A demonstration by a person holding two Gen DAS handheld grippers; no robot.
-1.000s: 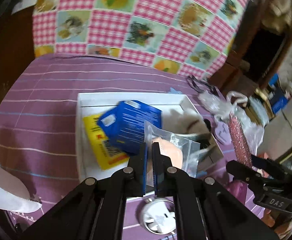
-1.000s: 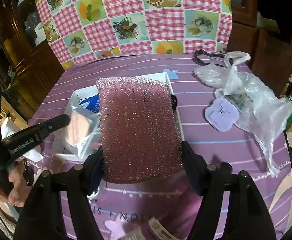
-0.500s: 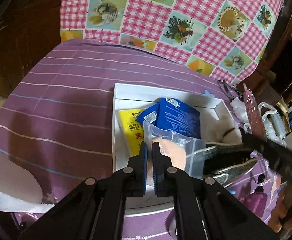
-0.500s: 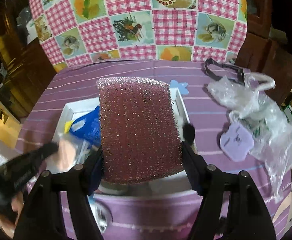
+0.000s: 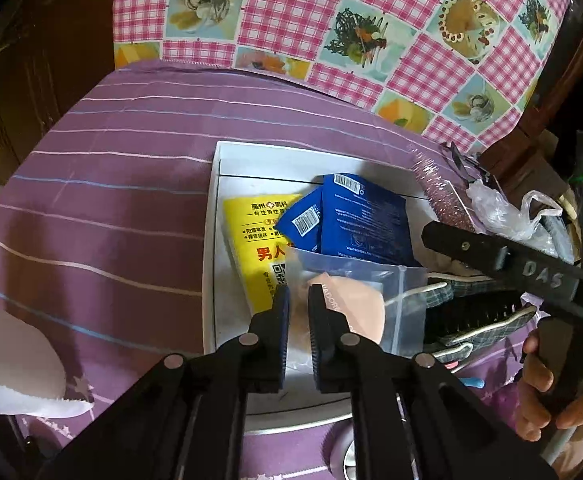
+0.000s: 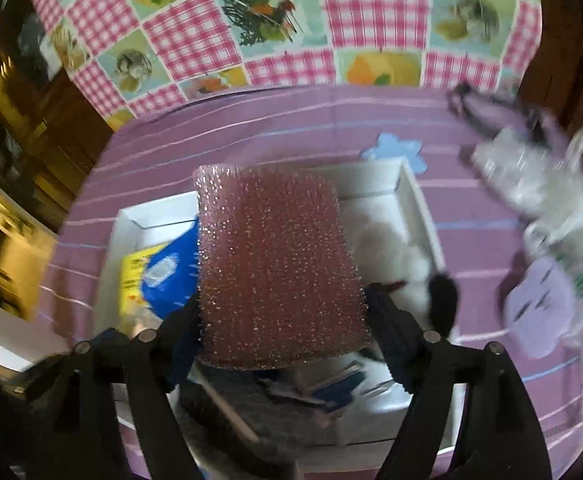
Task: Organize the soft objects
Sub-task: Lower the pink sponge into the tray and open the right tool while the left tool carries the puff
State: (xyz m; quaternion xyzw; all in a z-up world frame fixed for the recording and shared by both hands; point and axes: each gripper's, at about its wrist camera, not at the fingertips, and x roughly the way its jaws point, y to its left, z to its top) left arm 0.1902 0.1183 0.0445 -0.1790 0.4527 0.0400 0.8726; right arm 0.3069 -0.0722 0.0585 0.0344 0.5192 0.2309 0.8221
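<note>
A white box (image 5: 219, 240) on the purple striped cloth holds a yellow packet (image 5: 251, 240), blue packets (image 5: 363, 220) and a white furry toy (image 6: 387, 248). A clear bag (image 5: 371, 280) with a peach puff lies on top near the front. My left gripper (image 5: 299, 308) is over the bag's edge; its jaws are opening and the bag shows in the narrow gap. My right gripper (image 6: 281, 304) hangs over the box with a glittery pink sponge (image 6: 275, 272) between its wide pads; its jaws are opening. In the left wrist view the sponge (image 5: 439, 196) shows edge-on.
A checked fabric item (image 5: 483, 312) sits at the box's right end. A crumpled plastic bag (image 6: 531, 184) and a lilac pad (image 6: 539, 304) lie right of the box. A white cloth (image 5: 11, 368) lies at the left. A person's hand (image 5: 539, 392) grips the right handle.
The right gripper has carried the sponge leftward from the table's side to above the box. The left gripper's fingers have parted a little and sunk toward the bag.
</note>
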